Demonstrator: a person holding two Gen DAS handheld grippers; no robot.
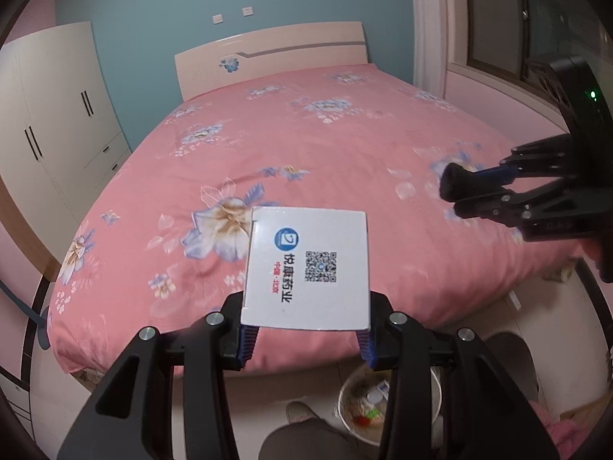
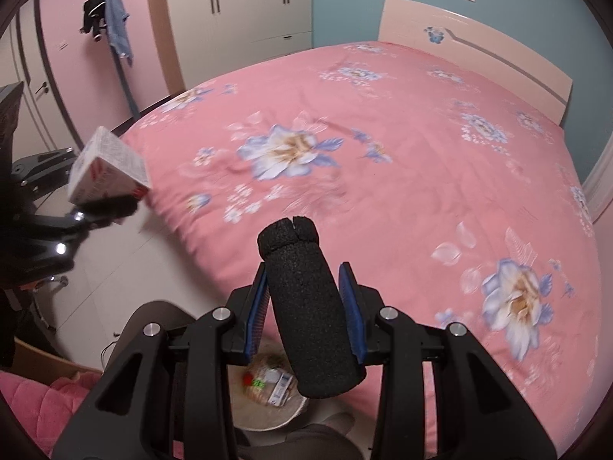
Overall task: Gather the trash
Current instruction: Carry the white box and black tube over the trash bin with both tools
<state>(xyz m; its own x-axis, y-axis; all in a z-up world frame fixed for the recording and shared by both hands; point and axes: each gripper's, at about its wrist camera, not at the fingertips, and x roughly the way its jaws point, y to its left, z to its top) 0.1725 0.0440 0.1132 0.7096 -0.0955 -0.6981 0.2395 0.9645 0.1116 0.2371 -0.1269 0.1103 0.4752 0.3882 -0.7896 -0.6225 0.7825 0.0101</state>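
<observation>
My left gripper is shut on a white medicine box with a QR code, held above the foot of the bed. The box also shows in the right wrist view at the left. My right gripper is shut on a black foam cylinder, held over the bed's edge. The cylinder's end shows in the left wrist view at the right, in the right gripper. A white waste bin with several bits of trash stands on the floor below both grippers, and its rim shows in the right wrist view.
A bed with a pink flowered cover fills the middle. A white wardrobe stands at the left. A person's leg and foot are beside the bin. A pink cushion lies at the lower left.
</observation>
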